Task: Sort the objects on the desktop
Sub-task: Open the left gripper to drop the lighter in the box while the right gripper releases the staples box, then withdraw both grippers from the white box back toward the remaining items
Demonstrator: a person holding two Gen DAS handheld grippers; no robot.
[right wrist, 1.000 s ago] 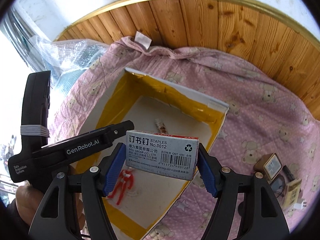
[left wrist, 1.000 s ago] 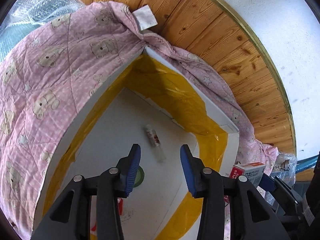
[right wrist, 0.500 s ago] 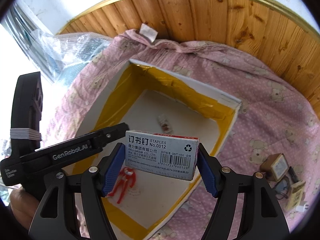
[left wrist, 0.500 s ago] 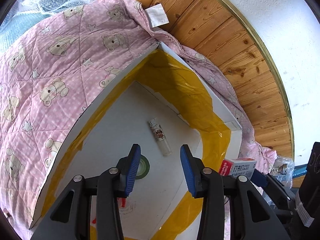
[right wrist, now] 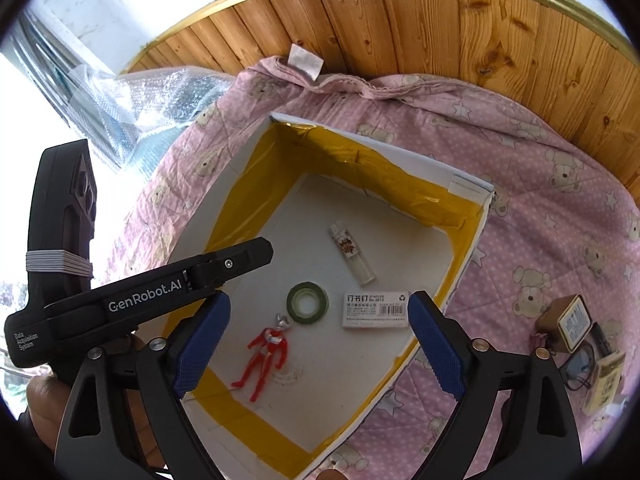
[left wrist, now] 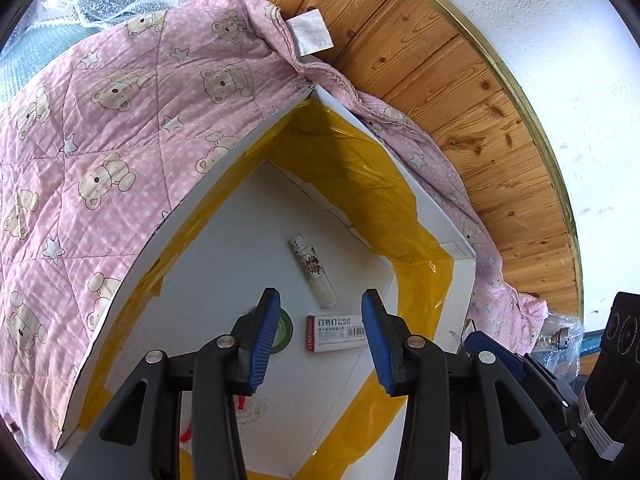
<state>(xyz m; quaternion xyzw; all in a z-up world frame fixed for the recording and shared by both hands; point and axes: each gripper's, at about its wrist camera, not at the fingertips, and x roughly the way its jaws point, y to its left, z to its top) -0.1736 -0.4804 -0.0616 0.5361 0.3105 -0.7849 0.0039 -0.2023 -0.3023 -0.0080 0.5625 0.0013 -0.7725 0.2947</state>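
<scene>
A white staples box [right wrist: 376, 309] [left wrist: 335, 332] lies flat on the floor of a white cardboard box [right wrist: 432, 168] [left wrist: 456, 240] lined with yellow tape. Beside it in the box are a roll of green tape [right wrist: 307, 303] [left wrist: 283, 334], a clear tube with a printed label [right wrist: 353, 256] [left wrist: 313, 271] and a red toy figure [right wrist: 266, 354]. My right gripper [right wrist: 316, 346] hangs open above the box with nothing between its fingers. My left gripper [left wrist: 320, 338] is open too, over the box's left side; its body [right wrist: 132, 300] crosses the right wrist view.
The box rests on a pink quilt with bears [right wrist: 540, 208] [left wrist: 104, 152]. Small brown boxes and a cable [right wrist: 580, 344] lie on the quilt to the right. Bubble wrap [right wrist: 160, 104] lies at the back left, against wood panelling [right wrist: 440, 32]. A hand [right wrist: 44, 404] holds the left gripper.
My right gripper has opened and let go of the staples box, which now lies on the cardboard box's floor. Both views have shifted a little over the box.
</scene>
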